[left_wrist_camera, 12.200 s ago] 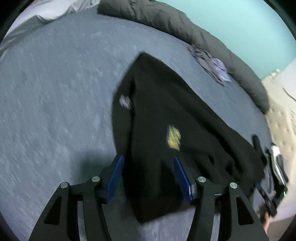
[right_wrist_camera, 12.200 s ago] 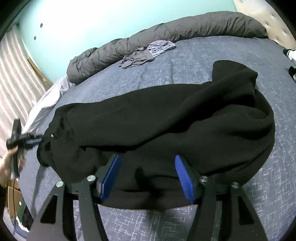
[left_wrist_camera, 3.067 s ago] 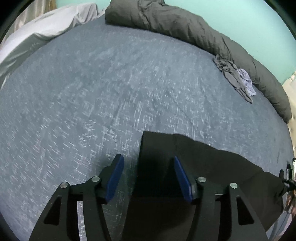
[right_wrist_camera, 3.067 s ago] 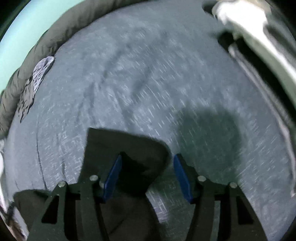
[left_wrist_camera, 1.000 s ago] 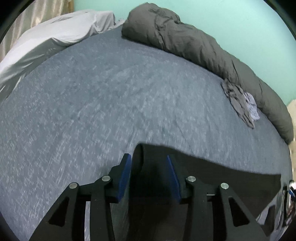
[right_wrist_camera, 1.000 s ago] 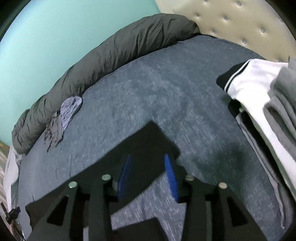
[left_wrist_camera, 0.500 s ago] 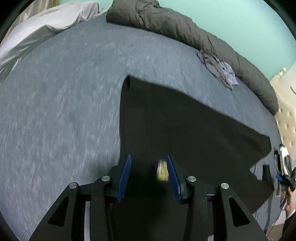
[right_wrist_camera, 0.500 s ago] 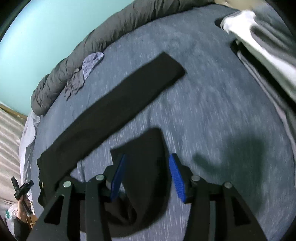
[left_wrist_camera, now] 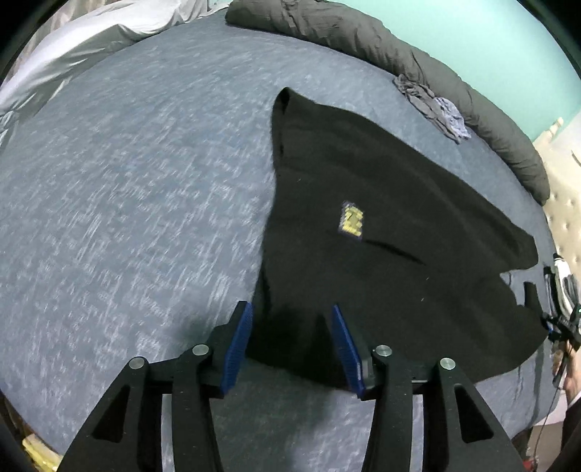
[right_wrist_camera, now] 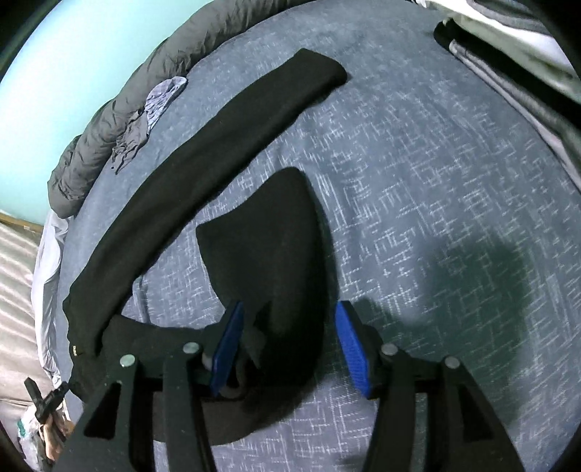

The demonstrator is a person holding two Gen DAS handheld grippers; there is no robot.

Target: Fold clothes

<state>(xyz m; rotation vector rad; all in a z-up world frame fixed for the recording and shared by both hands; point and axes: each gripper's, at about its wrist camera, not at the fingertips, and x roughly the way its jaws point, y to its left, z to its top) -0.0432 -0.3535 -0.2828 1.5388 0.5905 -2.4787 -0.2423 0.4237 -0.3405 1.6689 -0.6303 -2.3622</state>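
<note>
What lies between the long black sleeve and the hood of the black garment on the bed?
Only bare blue-grey bed cover lies between the sleeve and the hood; a thin drawstring crosses it lower down. The right wrist view shows this.

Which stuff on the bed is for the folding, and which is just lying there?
For the folding:
black hoodie
left gripper
right gripper

Just lying there:
grey duvet
crumpled grey cloth
clothes pile
white sheet
</note>
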